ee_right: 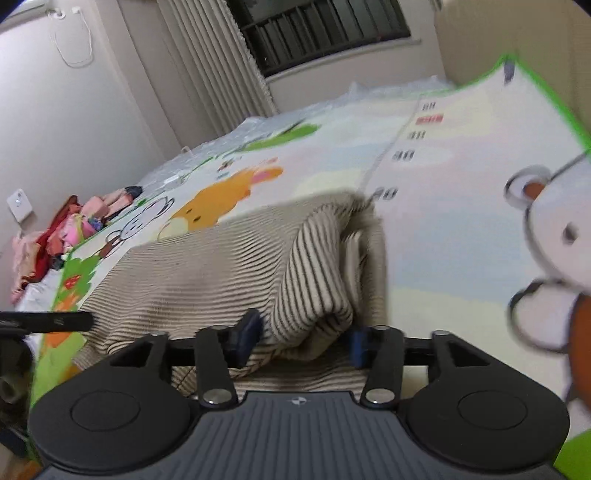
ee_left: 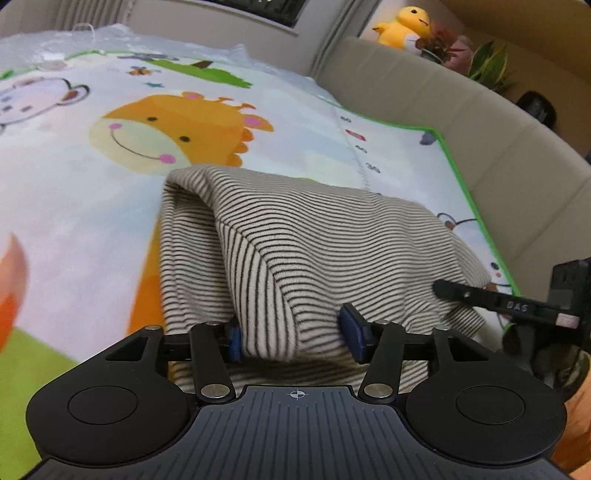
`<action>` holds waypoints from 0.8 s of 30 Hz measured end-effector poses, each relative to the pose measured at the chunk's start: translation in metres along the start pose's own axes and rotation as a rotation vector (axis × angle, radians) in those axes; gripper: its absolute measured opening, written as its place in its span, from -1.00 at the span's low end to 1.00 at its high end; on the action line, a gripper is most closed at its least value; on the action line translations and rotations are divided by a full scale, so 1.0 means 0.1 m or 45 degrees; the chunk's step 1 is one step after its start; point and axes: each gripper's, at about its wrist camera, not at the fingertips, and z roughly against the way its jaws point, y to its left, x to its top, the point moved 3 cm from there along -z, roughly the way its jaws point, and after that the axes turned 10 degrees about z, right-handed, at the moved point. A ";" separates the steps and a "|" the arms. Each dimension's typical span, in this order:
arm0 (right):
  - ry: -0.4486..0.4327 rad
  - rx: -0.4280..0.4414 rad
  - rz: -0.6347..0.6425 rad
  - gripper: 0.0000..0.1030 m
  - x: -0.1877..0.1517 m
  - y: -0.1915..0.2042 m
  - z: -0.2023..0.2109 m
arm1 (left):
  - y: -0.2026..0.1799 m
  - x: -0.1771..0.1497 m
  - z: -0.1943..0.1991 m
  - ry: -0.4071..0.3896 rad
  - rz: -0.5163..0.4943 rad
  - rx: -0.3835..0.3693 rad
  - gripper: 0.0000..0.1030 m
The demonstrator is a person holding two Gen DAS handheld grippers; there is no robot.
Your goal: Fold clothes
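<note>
A beige garment with thin dark stripes (ee_left: 314, 240) lies on a cartoon play mat (ee_left: 110, 206). Its near edge is raised in a tent shape toward both grippers. My left gripper (ee_left: 291, 332) has its blue pads pressed on a thick fold of that edge. The right gripper's black finger (ee_left: 498, 302) reaches in from the right at the garment's corner. In the right wrist view the same garment (ee_right: 221, 266) bunches between the pads of my right gripper (ee_right: 301, 339), which is shut on it. The left gripper's finger (ee_right: 48, 321) shows at the left edge.
A beige padded wall (ee_left: 443, 118) borders the mat's green edge, with a yellow plush toy (ee_left: 406, 26) and plants (ee_left: 487, 62) on top. A pile of colourful clothes (ee_right: 74, 229) lies beyond the mat's left side. A curtain (ee_right: 207, 66) and a window (ee_right: 325, 29) stand behind.
</note>
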 end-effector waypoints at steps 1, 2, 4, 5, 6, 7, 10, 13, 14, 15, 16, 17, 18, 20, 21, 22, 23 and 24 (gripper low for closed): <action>-0.027 -0.015 0.003 0.05 0.05 -0.01 0.05 | -0.03 0.01 0.07 -0.023 -0.007 -0.003 0.41; -0.064 -0.027 -0.002 0.05 0.10 -0.02 0.09 | -0.06 0.02 0.15 -0.045 -0.014 -0.005 0.57; -0.138 -0.050 -0.012 0.05 0.20 -0.04 0.18 | -0.11 0.04 0.30 -0.091 -0.027 -0.010 0.73; -0.175 -0.062 -0.017 0.05 0.25 -0.05 0.23 | -0.15 0.05 0.36 -0.104 -0.030 -0.026 0.75; -0.212 -0.074 -0.021 0.05 0.30 -0.06 0.28 | -0.18 0.06 0.39 -0.104 -0.026 -0.055 0.77; -0.249 -0.085 -0.026 0.05 0.35 -0.07 0.32 | -0.22 0.06 0.41 -0.090 -0.014 -0.090 0.78; -0.256 -0.072 0.029 0.01 0.41 0.00 0.24 | -0.28 -0.01 0.30 0.033 0.055 -0.212 0.80; -0.154 -0.091 0.115 0.00 0.33 0.07 -0.01 | -0.27 -0.10 0.07 0.151 0.133 -0.269 0.80; -0.118 -0.099 0.144 0.00 0.30 0.09 -0.10 | -0.27 -0.13 -0.01 0.191 0.160 -0.287 0.80; -0.077 -0.106 0.165 0.00 0.24 0.11 -0.19 | -0.23 -0.13 -0.07 0.198 0.183 -0.286 0.80; -0.035 -0.106 0.177 0.00 0.16 0.13 -0.26 | -0.19 -0.12 -0.12 0.196 0.206 -0.280 0.79; -0.006 -0.102 0.180 0.00 0.08 0.14 -0.32 | -0.15 -0.11 -0.17 0.194 0.228 -0.275 0.79; -0.002 -0.102 0.183 0.00 0.03 0.17 -0.34 | -0.11 -0.09 -0.22 0.192 0.251 -0.269 0.77; -0.016 -0.102 0.187 0.00 -0.03 0.23 -0.33 | -0.02 -0.02 -0.26 0.162 0.283 -0.261 0.77; -0.012 -0.081 0.172 0.00 -0.04 0.25 -0.32 | 0.01 0.03 -0.28 0.148 0.288 -0.257 0.76; -0.003 -0.053 0.150 0.00 -0.05 0.27 -0.30 | 0.05 0.08 -0.30 0.135 0.291 -0.252 0.76; 0.005 -0.024 0.128 0.00 -0.06 0.29 -0.29 | 0.06 0.12 -0.33 0.124 0.290 -0.243 0.76; 0.017 0.003 0.126 0.00 -0.09 0.34 -0.28 | 0.08 0.18 -0.35 0.104 0.281 -0.222 0.76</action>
